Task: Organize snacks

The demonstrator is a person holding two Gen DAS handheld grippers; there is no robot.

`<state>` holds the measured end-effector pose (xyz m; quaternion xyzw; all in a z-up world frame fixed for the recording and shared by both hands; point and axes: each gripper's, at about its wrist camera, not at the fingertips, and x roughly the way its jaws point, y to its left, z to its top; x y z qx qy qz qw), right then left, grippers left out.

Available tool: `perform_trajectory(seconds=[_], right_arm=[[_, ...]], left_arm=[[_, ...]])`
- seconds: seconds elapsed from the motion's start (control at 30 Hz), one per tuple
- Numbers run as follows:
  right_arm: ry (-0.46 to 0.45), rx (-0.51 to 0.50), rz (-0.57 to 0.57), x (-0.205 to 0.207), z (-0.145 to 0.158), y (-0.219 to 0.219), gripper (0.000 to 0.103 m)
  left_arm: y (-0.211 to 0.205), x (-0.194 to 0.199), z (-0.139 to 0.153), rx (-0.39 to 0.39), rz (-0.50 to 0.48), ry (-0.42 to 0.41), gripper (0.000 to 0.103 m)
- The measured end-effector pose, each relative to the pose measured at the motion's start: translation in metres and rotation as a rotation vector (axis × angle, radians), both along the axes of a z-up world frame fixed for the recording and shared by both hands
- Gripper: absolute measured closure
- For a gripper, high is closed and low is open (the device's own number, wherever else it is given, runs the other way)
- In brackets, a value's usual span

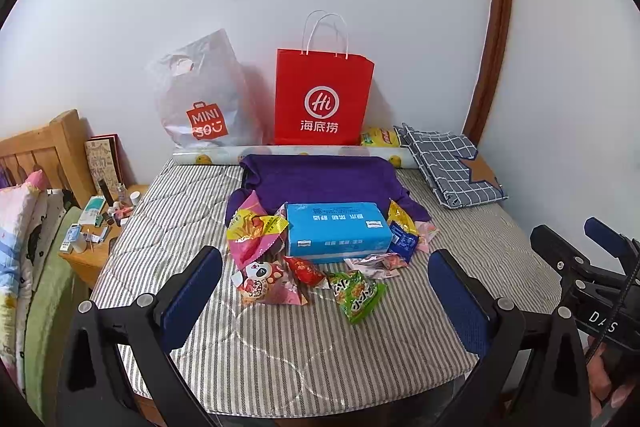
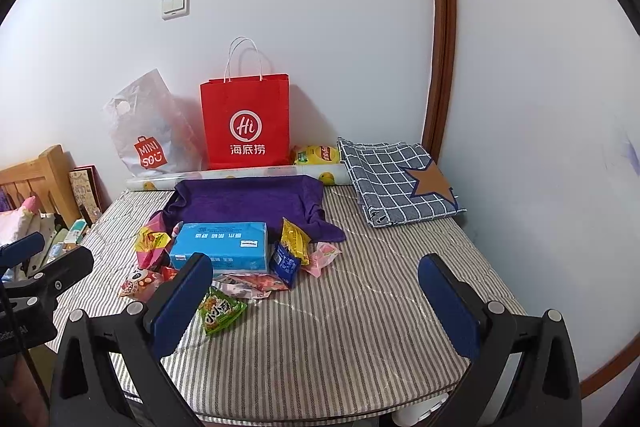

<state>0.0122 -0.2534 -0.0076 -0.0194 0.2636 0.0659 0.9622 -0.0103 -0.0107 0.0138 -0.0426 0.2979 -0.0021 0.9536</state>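
Observation:
Several snack packets lie around a blue tissue box [image 1: 338,231] [image 2: 220,245] on the striped mattress [image 1: 280,339] [image 2: 340,331]. A green packet [image 1: 357,294] [image 2: 221,311] lies nearest. A pink and yellow packet [image 1: 254,233] [image 2: 150,241] lies left of the box, a panda packet [image 1: 266,281] [image 2: 138,283] in front of it, a yellow packet [image 1: 400,217] [image 2: 294,237] and a dark blue packet [image 1: 404,243] [image 2: 285,265] to the right. My left gripper [image 1: 324,291] is open and empty, short of the packets. My right gripper [image 2: 316,293] is open and empty, to their right.
A red paper bag [image 1: 322,99] [image 2: 246,123] and a white Miniso plastic bag [image 1: 204,99] [image 2: 150,131] stand against the wall. A purple towel [image 1: 320,179] [image 2: 248,203], a checked folded cloth [image 1: 452,163] [image 2: 400,179], and a cluttered bedside table [image 1: 100,227] are nearby.

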Motion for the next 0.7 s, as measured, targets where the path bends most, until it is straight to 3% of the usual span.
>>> perform_trajectory(seconds=[0.37,0.7], right_arm=[[-0.005,0.005,0.008,0.002,-0.004,0.002,0.000],[0.051,-0.011,0.029,0.031,-0.035,0.018,0.000]], left_arm=[[0.000,0.004,-0.008,-0.014,-0.002,0.009,0.001],[0.013,0.026,-0.040,-0.026,0.019,0.076,0.001]])
